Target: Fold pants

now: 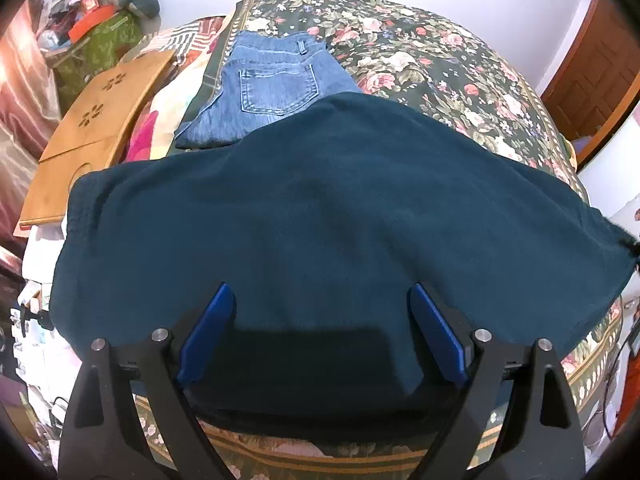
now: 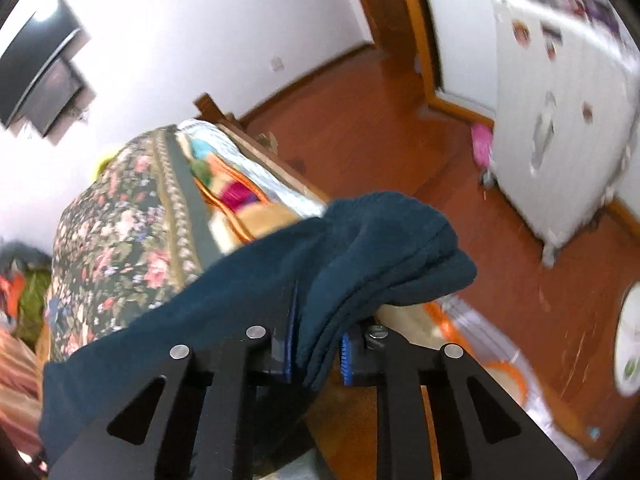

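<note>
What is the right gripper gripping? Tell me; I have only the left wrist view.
Observer: The right gripper is shut on a bunched end of the dark teal pants.
Operator: Say where that end is relative to the bed.
Observer: It sticks out past the side edge of the floral bed cover, with the wooden floor showing behind it.
Operator: Report what stands on that side.
Observer: A white cabinet stands on the floor beyond the bunched end.
</note>
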Tool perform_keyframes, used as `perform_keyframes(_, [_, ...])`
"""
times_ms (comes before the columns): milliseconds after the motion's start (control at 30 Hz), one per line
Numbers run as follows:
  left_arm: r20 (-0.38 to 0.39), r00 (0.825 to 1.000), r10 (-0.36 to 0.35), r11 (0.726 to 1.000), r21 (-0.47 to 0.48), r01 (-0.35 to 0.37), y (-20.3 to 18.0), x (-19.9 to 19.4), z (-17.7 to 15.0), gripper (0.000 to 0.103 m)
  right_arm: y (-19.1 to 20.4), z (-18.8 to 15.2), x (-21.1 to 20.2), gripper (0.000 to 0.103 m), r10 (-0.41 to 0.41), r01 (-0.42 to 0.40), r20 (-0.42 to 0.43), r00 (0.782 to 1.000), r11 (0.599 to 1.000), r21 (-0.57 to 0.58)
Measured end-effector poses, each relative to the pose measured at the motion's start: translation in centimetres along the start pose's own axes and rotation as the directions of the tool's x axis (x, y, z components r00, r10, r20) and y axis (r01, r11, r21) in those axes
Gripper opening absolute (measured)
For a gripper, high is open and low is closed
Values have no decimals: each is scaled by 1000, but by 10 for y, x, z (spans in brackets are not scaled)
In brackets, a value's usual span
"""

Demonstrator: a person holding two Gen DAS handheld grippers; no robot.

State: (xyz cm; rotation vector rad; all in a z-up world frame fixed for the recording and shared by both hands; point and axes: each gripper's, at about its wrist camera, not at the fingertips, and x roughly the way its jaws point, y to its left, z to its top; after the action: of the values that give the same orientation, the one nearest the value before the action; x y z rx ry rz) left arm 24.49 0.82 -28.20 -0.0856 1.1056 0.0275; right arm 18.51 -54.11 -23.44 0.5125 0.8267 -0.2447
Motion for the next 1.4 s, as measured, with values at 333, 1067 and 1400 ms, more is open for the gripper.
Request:
perform_keyframes(333, [41,999,-6,1000,3,6,12,-23,-15,91,94,23,-71,11,182,-145,145,973,962,-233])
perform_keyframes(1067, [72,997,25,995,-95,-18,72,-54,-36,91,284,-171,-3,16,369,-561,-435,821,664,-496])
perform_keyframes(1400, [130,991,-4,1000,-2,4,30,-65,-6,91,270,-165,-31,37,365,-553,-422,830,637,-537])
